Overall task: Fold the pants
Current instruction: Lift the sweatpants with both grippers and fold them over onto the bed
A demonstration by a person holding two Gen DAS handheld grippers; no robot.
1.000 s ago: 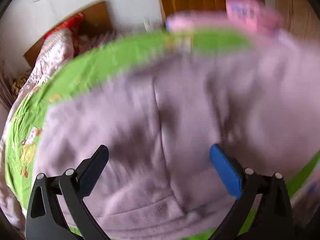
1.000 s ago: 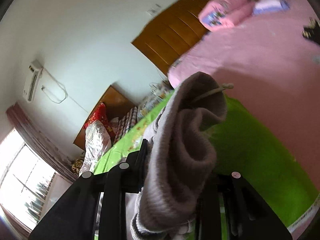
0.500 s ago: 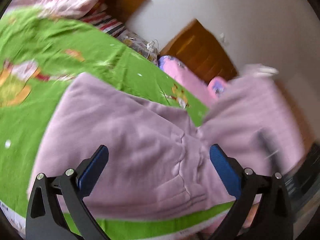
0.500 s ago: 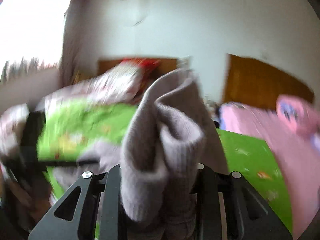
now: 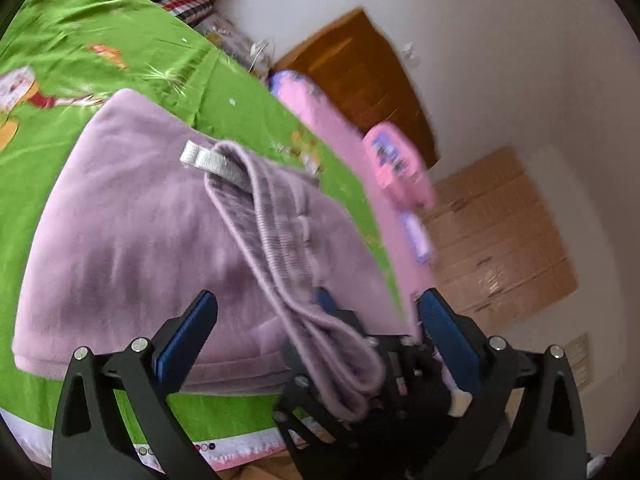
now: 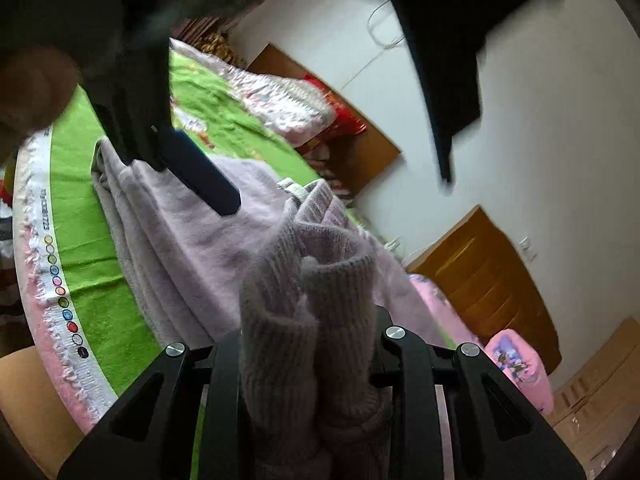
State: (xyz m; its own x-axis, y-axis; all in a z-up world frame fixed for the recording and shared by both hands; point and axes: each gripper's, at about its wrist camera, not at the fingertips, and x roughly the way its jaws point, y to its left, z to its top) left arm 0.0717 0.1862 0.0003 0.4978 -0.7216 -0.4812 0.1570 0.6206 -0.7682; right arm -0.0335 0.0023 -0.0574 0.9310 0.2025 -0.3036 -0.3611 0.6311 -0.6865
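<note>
Lying half folded near the bed's [image 5: 100, 56] front edge, the purple pants [image 5: 132, 216] have their ribbed end [image 6: 308, 320] squeezed tighter by the right hand-held gripper [image 6: 308, 360], while the left hand-held gripper [image 5: 316, 344] hangs open just above, nearest the folded pile.

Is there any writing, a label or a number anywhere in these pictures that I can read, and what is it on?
Nothing here reads clearly.
White selvedge of the green sheet: a line of small printed characters beside a row of coloured dots, too small and turned sideways to read.
Grey tab on the purple pants: no writing visible.
Pink pillow: a blue printed pattern, blurred; cannot tell if it holds words.
Cardboard boxes: faint marks, unreadable.
</note>
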